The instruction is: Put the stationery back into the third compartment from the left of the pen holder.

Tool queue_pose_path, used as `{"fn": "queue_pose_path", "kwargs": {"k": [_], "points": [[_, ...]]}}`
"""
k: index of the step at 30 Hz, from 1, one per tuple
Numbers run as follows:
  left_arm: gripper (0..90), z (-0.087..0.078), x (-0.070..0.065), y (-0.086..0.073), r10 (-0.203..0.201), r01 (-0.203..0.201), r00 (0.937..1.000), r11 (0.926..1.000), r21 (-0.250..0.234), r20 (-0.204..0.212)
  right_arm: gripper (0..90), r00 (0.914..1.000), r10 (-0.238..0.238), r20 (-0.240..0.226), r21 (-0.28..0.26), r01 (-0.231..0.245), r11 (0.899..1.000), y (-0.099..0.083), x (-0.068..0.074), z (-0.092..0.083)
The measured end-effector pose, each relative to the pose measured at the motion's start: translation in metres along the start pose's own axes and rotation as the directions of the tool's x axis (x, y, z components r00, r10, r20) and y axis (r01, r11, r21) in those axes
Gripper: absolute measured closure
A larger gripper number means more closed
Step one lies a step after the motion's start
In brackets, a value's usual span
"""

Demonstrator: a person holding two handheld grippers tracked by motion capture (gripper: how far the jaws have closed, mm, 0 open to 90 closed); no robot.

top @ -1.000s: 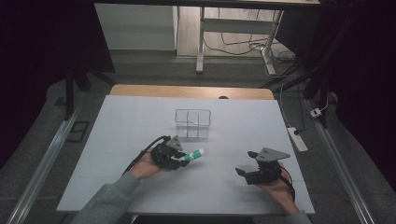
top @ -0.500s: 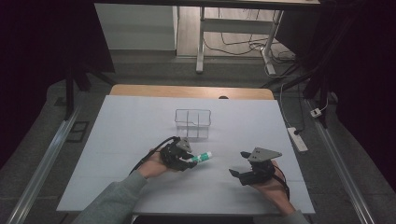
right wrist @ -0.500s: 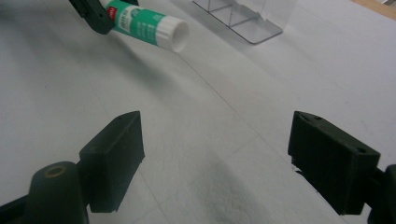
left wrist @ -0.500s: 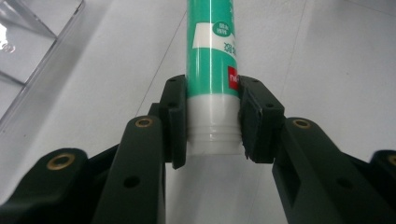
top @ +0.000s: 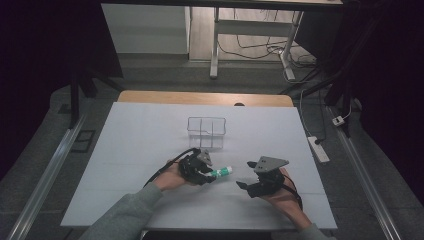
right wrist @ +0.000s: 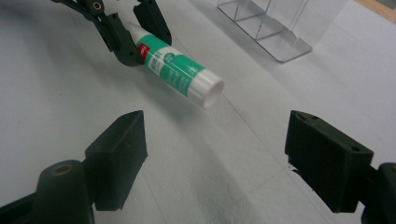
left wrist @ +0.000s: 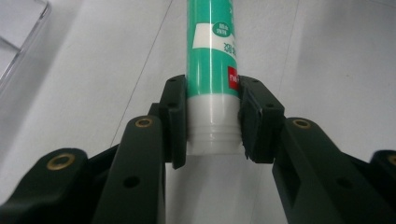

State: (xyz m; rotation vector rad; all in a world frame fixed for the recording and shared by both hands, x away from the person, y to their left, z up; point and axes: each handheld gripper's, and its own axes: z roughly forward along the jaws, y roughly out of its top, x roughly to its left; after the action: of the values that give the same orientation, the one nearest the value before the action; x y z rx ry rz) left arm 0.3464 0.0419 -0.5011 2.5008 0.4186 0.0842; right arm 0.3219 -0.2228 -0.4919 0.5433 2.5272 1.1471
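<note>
A green and white glue stick (top: 221, 172) is held just above the white table (top: 130, 135), pointing right toward my other hand. My left gripper (top: 209, 175) is shut on its white end. In the left gripper view the two pads clamp the white base of the glue stick (left wrist: 212, 56) inside the left gripper (left wrist: 212, 116). My right gripper (top: 246, 175) is open a short way to the right; its jaws have just been closing a little, with nothing between them. The right gripper view looks past the right gripper (right wrist: 215, 149) at the glue stick (right wrist: 180, 70), whose free end faces it.
A clear plastic divided container (top: 206, 131) stands on the table behind both grippers, upright and empty; it also appears as a clear container (right wrist: 280, 28) at the top right of the right gripper view. Beyond the table's right edge, a power strip (top: 318, 148) lies on the floor.
My left hand has carried the glue stick to the right. My right hand has come left toward it, so the two grippers are closer together.
</note>
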Motion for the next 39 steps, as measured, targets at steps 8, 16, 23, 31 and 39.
{"fn": "queue_pose_path", "kwargs": {"k": [8, 16, 23, 31, 39], "points": [[64.3, 0.005, -0.005, 0.008, 0.029, -0.029, 0.9995, 0.9995, 0.010, 0.014, 22.3, 0.9985, -0.053, -0.015, 0.030, 0.053, 0.998, 0.010, 0.001, 0.010], [64.2, 0.005, -0.006, 0.009, 0.034, -0.034, 0.9992, 0.9994, 0.005, 0.023, 27.6, 0.9908, -0.128, -0.046, 0.067, 0.130, 0.989, 0.022, 0.007, 0.021], [64.2, 0.003, -0.008, 0.010, 0.041, -0.041, 0.9985, 0.9991, -0.006, 0.037, 33.9, 0.9681, -0.244, -0.058, 0.156, 0.250, 0.956, 0.030, 0.014, 0.032], [64.1, 0.004, -0.009, 0.011, 0.041, -0.040, 0.9973, 0.9991, -0.011, 0.061, 46.3, 0.9427, -0.324, -0.078, 0.205, 0.333, 0.920, 0.030, 0.020, 0.040], [63.7, -0.002, -0.007, 0.009, 0.041, -0.037, 0.9951, 0.9982, -0.047, 0.090, 56.0, 0.9292, -0.357, -0.096, 0.220, 0.370, 0.903, 0.028, 0.023, 0.039]]}}
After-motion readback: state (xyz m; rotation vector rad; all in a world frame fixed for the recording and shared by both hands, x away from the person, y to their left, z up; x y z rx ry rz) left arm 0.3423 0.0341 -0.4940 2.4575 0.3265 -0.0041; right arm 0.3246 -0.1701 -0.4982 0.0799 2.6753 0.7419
